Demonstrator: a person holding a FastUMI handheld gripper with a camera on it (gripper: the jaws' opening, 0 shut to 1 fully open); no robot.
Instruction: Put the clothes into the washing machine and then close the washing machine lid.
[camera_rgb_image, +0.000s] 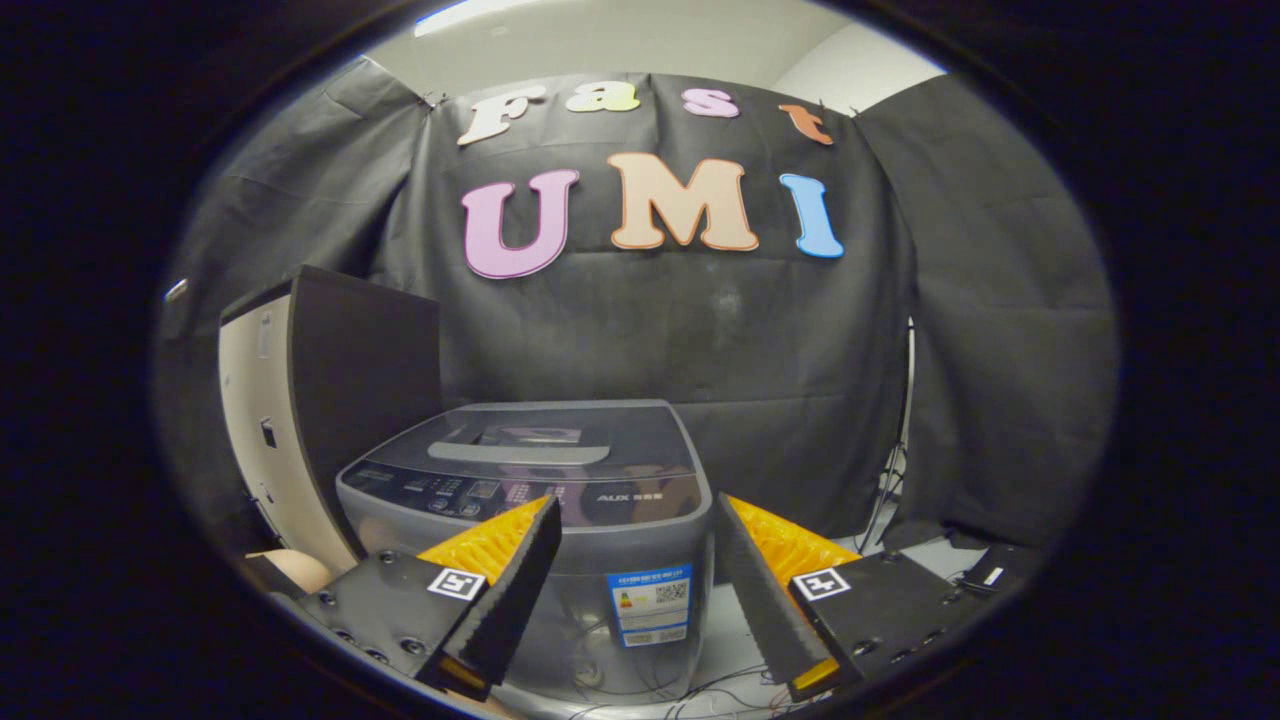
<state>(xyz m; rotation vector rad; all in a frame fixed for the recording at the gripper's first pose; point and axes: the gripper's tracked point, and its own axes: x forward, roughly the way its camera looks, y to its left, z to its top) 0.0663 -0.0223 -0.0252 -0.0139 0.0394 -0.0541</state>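
A grey top-loading washing machine (560, 480) stands on the floor straight ahead of my fingers, with its dark lid (530, 445) lying flat and shut on top. A control panel runs along its front edge. My gripper (635, 520) is open and holds nothing, its two fingers spread wide on either side of the machine's front, some way short of it and a little above floor level. No clothes can be made out.
A tall cabinet (320, 400) with a pale side and a dark front stands left of the machine. Black cloth walls close the booth behind and to the right. Cables (890, 480) hang and trail on the floor at the right.
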